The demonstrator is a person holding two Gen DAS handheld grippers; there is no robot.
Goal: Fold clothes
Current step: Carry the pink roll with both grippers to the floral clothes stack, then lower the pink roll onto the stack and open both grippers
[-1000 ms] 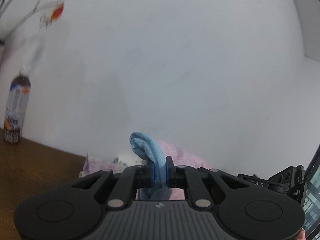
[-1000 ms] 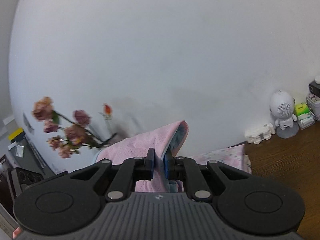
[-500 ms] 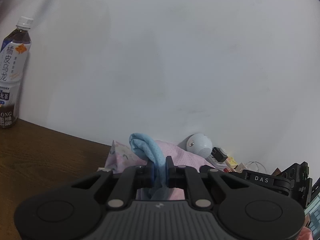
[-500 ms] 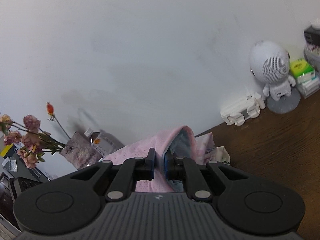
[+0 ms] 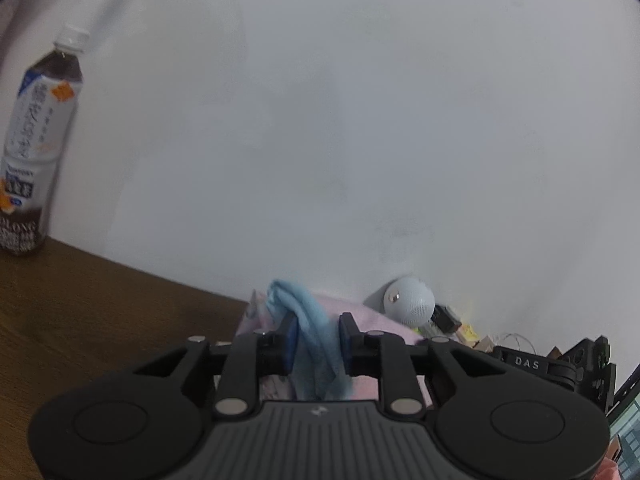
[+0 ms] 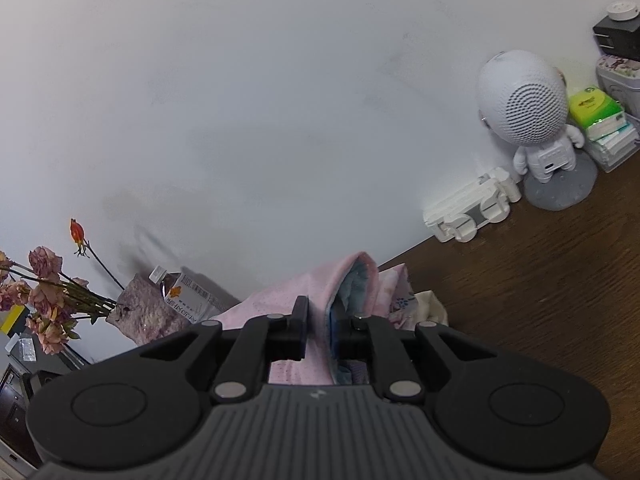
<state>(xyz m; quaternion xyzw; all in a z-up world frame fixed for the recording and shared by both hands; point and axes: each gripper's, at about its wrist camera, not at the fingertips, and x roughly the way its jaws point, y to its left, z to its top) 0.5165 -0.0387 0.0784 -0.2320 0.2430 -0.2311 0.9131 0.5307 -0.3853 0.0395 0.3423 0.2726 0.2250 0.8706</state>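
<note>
**Desk:** What carries the scene?

**Photographer:** A dark brown wooden bench against a plain white wall. On it lies the pink mesh garment with a pale blue lining, part of it lifted and draped between both tools, with more floral-print cloth under and beyond it.

**Desk:** Which way does the cloth lie from the fingers?

**Photographer:** Straight ahead and slightly below both tools. Its long edge appears to run across from one tool to the other, so each hand has one end and neither is clearly nearer.

**Desk:** The left gripper?

**Photographer:** Its fingers are parting. A twisted pale blue fold of the lining stands in the gap, touching the left pad; the right pad looks just clear of it, so the cloth reads as let go.

**Desk:** And the right gripper?

**Photographer:** Also easing apart. The pink edge passes between the fingers; whether the pads press on it I cannot tell, though the gap is narrow and the cloth fills it.

**Desk:** What does the next move turn on?

**Photographer:** Probably pulling both tools back without dragging the laid edge.

**Desk:** Smaller items?

**Photographer:** A dark tea bottle with a white cap far left, and a white round-headed robot figure at the right.
</note>
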